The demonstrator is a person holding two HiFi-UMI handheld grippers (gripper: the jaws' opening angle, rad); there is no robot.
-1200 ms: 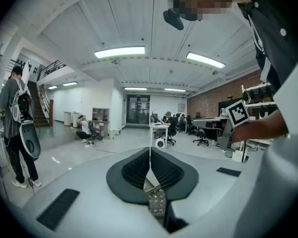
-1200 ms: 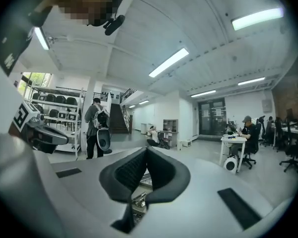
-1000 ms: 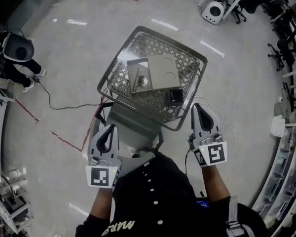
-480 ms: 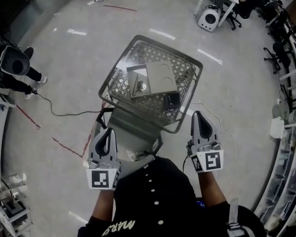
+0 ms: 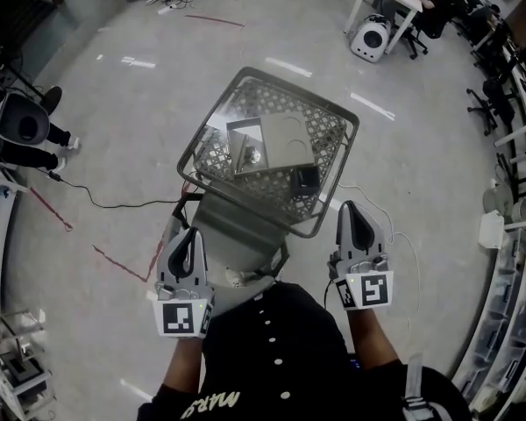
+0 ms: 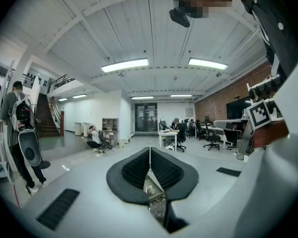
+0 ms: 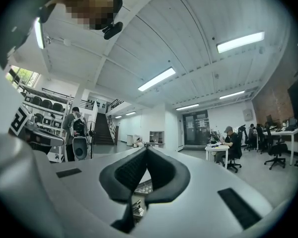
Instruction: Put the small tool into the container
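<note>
Noted: left gripper (image 5: 193, 232) and right gripper (image 5: 351, 207) both had jaws pressed together with nothing between them. They were held at 7 and 5 o'clock of the wire cart basket (image 5: 337, 182), apart from it. The grey container (image 5: 245, 133) lay open mid-basket. A small shiny piece (image 5: 253, 154), likely the small tool, rested inside it near its 6 o'clock edge. A black item (image 5: 308, 178) lay at the container's 5 o'clock. Judgement: placement appeared done and nothing obvious was left, though the piece was too small to confirm.
</note>
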